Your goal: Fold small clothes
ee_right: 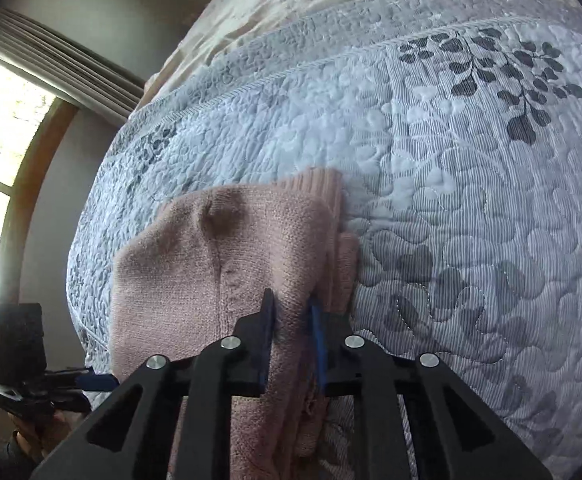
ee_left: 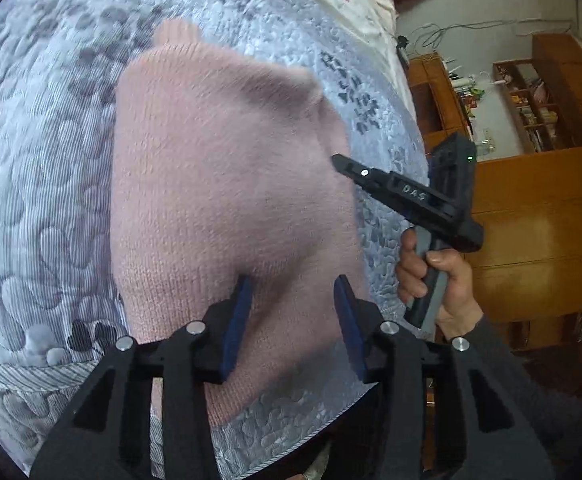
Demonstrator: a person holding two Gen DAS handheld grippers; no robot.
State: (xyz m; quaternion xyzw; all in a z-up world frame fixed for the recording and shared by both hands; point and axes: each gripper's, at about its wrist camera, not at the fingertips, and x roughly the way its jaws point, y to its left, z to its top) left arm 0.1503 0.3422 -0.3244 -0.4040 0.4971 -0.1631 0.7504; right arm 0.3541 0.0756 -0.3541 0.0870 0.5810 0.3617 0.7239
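A pink knit sweater [ee_left: 227, 184] lies folded on the grey quilted bedspread [ee_left: 43, 184] of a bed. The left claw [ee_left: 293, 320] points down over the sweater's near edge, its blue pads spread wide apart and gripping nothing. Beside the sweater's right edge, a hand [ee_left: 437, 280] grips the handle of the right claw [ee_right: 291, 336], tilted so its tip points at the sweater. In the right wrist view its pads stand only narrowly apart over the sweater's right side; whether they pinch the knit cannot be told.
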